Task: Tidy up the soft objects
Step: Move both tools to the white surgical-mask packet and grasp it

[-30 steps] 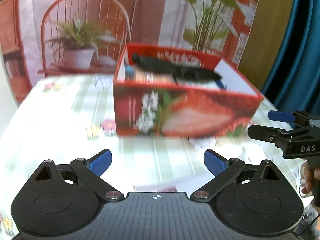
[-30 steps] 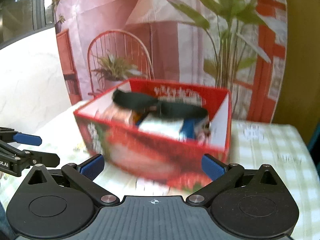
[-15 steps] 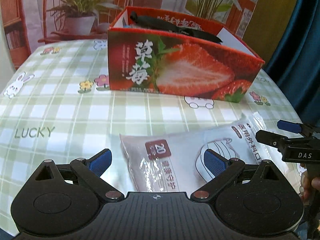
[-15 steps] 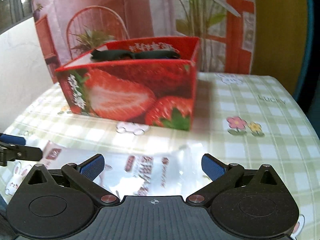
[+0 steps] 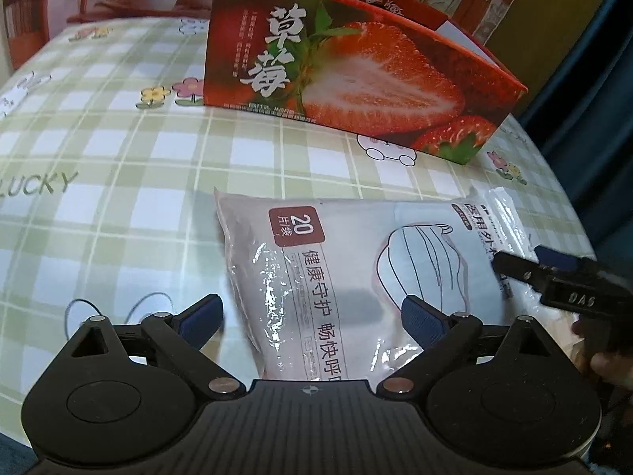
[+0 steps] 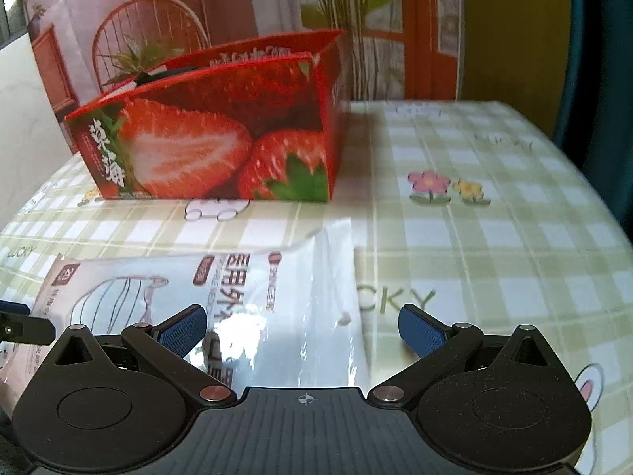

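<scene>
We are holding our left gripper (image 5: 312, 316) and right gripper (image 6: 302, 328) spread wide and empty over the glossy white plastic mask pack (image 5: 356, 273), which is lying flat just before the red strawberry-printed cardboard box (image 5: 356, 75). The slick film could be slipping from a shallow pinch. A green checked tablecloth (image 6: 494, 257) is covering the table, before a printed plant backdrop (image 6: 277, 0).

Mask packet (image 5: 356, 277) lies on tablecloth (image 5: 118, 158); strawberry box (image 5: 356, 63) stands behind it.
</scene>
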Available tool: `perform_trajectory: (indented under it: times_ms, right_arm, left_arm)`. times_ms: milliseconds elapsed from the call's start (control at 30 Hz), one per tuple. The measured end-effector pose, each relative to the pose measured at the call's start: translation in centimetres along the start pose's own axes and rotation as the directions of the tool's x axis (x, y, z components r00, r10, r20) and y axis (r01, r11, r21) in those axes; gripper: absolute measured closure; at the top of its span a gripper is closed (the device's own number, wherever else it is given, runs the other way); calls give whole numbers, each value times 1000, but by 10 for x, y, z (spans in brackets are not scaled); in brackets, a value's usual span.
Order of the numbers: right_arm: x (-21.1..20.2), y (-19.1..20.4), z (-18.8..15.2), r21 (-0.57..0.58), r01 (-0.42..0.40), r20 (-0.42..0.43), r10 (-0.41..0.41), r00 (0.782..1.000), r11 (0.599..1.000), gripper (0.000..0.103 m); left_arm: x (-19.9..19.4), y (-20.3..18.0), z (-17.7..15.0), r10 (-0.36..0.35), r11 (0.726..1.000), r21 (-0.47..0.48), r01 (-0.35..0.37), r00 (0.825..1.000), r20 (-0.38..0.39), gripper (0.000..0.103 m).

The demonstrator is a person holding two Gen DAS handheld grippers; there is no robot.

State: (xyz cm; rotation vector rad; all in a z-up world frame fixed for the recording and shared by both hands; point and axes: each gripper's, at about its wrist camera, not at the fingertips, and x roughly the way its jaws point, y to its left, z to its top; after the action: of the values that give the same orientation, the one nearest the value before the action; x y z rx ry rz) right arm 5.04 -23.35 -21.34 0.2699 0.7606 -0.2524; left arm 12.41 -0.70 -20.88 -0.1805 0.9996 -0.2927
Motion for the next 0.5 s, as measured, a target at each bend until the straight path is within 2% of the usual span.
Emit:
perform_trajectory:
  times_ms: [267, 500]
  right_arm:
    - [8, 7, -5, -10, -30, -10, 30, 1000, 1000, 0]
    - [22, 25, 6, -48, -93, -37, 91, 995, 995, 0]
  left_arm:
    - [8, 2, -1, -47, 999, 1, 47, 999, 23, 10]
    - [20, 2, 18, -55, 998, 25, 53, 998, 43, 12]
